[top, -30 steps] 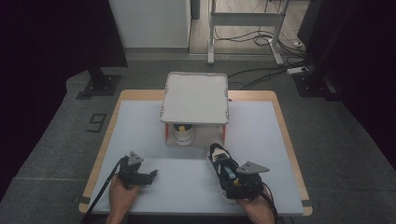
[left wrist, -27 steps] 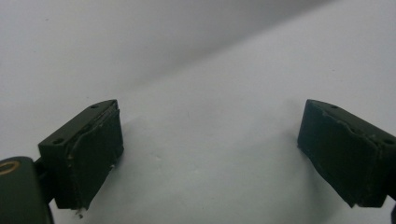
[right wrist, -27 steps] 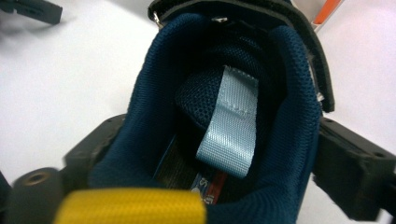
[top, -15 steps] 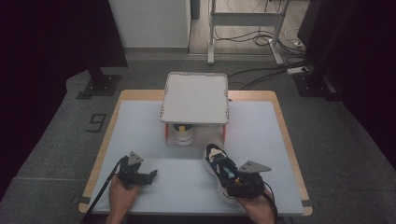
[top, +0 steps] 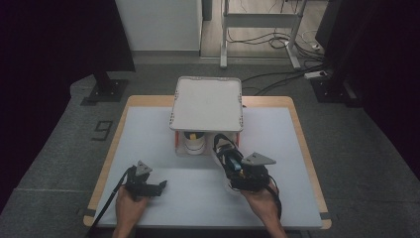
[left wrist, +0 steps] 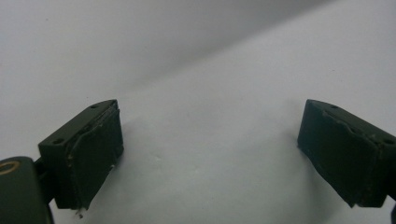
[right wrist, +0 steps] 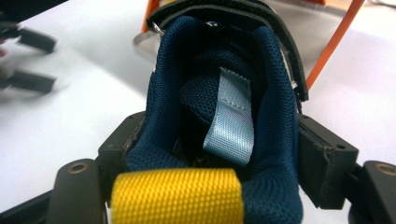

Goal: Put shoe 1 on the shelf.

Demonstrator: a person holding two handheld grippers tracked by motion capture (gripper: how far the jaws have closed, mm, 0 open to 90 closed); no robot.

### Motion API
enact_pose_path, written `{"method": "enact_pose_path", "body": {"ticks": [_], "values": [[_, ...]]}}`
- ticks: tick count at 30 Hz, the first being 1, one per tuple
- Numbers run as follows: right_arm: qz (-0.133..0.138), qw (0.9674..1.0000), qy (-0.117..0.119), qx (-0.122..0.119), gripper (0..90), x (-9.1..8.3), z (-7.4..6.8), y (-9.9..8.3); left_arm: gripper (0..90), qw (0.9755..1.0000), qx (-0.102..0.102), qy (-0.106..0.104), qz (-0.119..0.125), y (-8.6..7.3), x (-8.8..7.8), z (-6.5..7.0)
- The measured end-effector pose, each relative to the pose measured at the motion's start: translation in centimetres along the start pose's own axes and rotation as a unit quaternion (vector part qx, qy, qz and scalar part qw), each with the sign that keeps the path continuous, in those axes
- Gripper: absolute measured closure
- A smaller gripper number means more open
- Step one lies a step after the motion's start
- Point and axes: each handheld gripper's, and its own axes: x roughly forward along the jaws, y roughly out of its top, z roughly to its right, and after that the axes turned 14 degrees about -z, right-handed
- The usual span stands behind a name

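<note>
Lifted toward the rack (top: 206, 104), the soft, light shoe (right wrist: 224, 116) sat squeezed at its heel by the right gripper (top: 233, 166), whose jaws had just been closing; the left gripper (left wrist: 210, 154) gaped empty.

A wooden-edged table (top: 302, 134) carries a white mat (top: 148, 139) that covers nearly all of its top; a white rack (top: 206, 103) with orange corner posts stands on the mat toward the far edge, and under its flat top a white cup (top: 194, 142) sits on the mat. The table stands on a grey floor (top: 64, 148); the mat's near part is bare.
</note>
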Motion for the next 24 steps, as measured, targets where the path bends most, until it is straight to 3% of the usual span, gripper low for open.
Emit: {"method": "enact_pose_path", "body": {"ticks": [13,24], "values": [[-0.004,0.999,-0.033,0.03,26.0,4.5,1.0,3.9,6.6,1.0,0.001,0.0,0.0,0.0,0.0,0.0],[-0.001,0.9972,-0.051,0.055,25.2,7.2,2.1,5.0,6.7,1.0,0.0,0.0,0.0,0.0,0.0,0.0]]}}
